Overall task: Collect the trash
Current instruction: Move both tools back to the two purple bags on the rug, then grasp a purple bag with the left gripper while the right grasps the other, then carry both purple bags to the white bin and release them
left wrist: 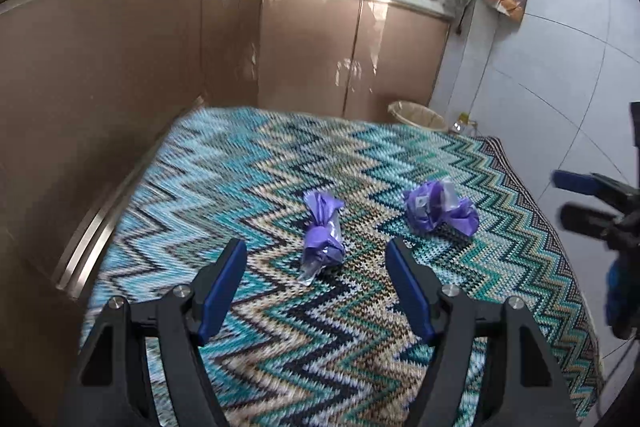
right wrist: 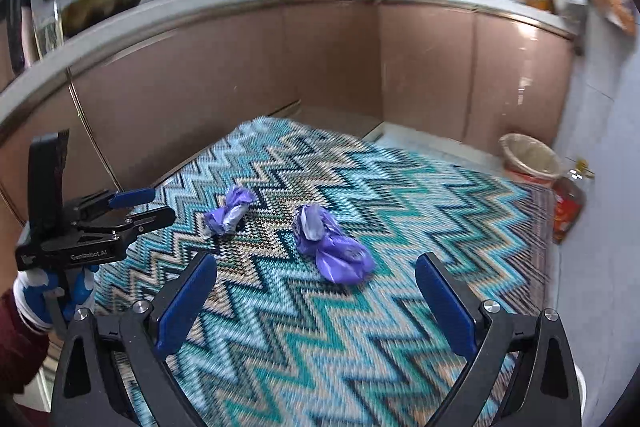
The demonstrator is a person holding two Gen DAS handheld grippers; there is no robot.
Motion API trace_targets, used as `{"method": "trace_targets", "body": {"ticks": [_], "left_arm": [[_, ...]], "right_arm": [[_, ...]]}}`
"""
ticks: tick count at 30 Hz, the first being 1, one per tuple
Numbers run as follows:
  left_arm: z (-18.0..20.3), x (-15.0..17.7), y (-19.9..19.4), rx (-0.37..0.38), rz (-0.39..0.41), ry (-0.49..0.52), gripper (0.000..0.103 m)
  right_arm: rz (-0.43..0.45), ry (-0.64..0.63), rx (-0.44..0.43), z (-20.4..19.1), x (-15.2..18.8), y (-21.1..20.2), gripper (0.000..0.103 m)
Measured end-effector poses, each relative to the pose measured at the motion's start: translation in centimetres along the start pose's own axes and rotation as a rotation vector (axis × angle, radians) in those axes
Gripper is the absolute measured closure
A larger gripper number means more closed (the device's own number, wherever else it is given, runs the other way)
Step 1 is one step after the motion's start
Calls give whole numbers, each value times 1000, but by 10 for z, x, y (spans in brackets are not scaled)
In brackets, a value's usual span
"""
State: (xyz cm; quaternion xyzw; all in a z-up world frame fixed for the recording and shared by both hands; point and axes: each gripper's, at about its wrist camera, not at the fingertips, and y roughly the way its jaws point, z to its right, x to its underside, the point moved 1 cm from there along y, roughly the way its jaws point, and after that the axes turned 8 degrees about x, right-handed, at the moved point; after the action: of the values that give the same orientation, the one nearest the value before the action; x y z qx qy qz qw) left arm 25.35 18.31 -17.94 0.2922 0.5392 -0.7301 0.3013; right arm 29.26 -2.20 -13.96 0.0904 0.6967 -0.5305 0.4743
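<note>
I have both tongs tilted down over the zigzag woven rug, left gripper and right gripper spread wide, empty; two crumpled purple plastic wads lie ahead.

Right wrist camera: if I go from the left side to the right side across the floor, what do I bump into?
Left gripper → small purple wrapper bundle → bigger crumpled purple bag → lined waste bin → bottle with a red label.

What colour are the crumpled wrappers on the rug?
Purple wrappers, clearest in the right wrist view.
</note>
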Motion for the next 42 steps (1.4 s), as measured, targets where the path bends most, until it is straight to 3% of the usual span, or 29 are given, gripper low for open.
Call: {"method": "trace_targets", "body": {"ticks": [4,6,11,14,17,19,21,26,34,42], "left_arm": [[-4,-6,33,32,-50,-13,38],[-4,-7,49,50,-81,-7,49],[-1,-5,73,51,-134,1,56],[-1,0,81,41,-161,1,65],[-3,3,86,41,-180,-15,71],[-3,4,85,35,-178,-16,72],[-2,5,83,30,-175,-21,73],[3,9,64,17,-155,-19,74],[16,7,10,-5,-83,-5,74],[57,1,-36,-6,-26,63,74]], "right_arm": [[-56,-57,-40,-6,-9,44,18],[-82,-80,-53,-7,-10,64,21],[-131,-116,-66,-6,-9,93,24],[-155,-134,-63,-4,-8,104,31],[-186,-137,-59,-3,-4,115,42],[-207,-142,-54,-4,-1,120,58],[-216,-143,-56,-4,2,120,66],[-186,-129,-48,-9,4,99,71],[-91,-111,-35,-18,2,31,72],[24,-60,-15,-16,15,-40,72]]}}
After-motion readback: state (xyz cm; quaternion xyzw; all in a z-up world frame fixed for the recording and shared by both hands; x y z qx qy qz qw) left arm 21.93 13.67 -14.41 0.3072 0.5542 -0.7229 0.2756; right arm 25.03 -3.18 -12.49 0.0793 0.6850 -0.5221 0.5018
